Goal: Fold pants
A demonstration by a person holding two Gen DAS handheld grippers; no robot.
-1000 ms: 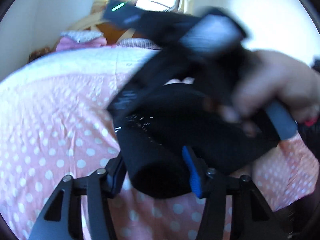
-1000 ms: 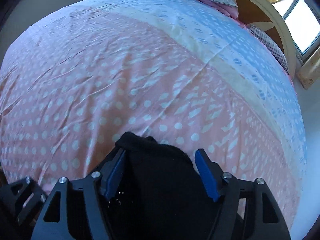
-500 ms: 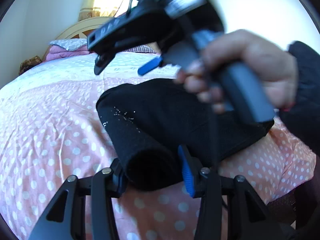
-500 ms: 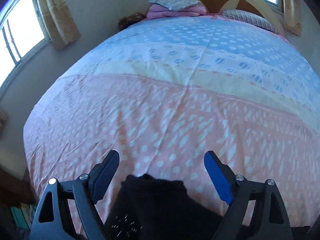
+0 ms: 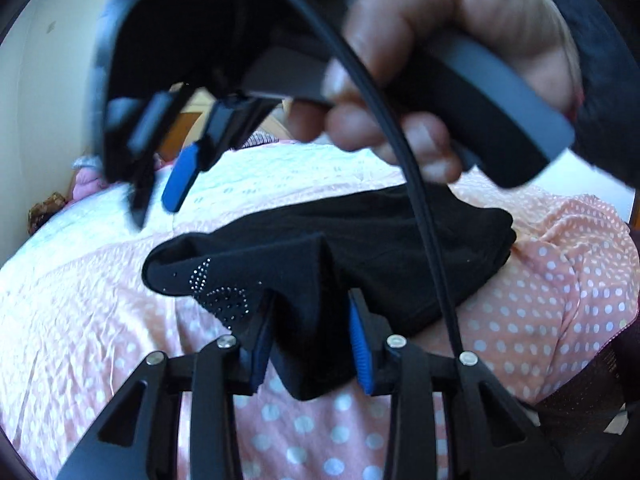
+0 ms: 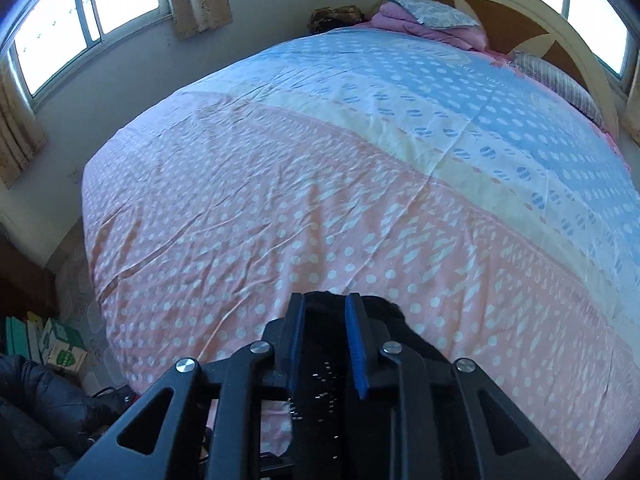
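Black pants (image 5: 400, 248) with a rhinestone patch lie folded on the pink dotted bedspread (image 5: 100, 340). My left gripper (image 5: 311, 308) is closing on a raised fold at their near edge, and both blue pads press the cloth, which tents up. My right gripper (image 5: 160, 200), held by a hand (image 5: 440, 40), hangs in the air above the far side of the pants. In the right wrist view my right gripper (image 6: 325, 308) points steeply down. Its jaws are closing to a narrow gap with nothing gripped, and the pants (image 6: 384, 308) show below.
A black cable (image 5: 420, 220) from the right gripper hangs across the pants. The bedspread (image 6: 280, 200) stretches wide towards pillows (image 6: 428, 16) and a headboard (image 6: 540, 40). Boxes (image 6: 60, 344) and a dark jacket (image 6: 40, 400) sit on the floor beside the bed.
My right gripper came off the pants, rose above them and narrowed its jaws. My left gripper tightened on the fold, rolled and lifted it a little.
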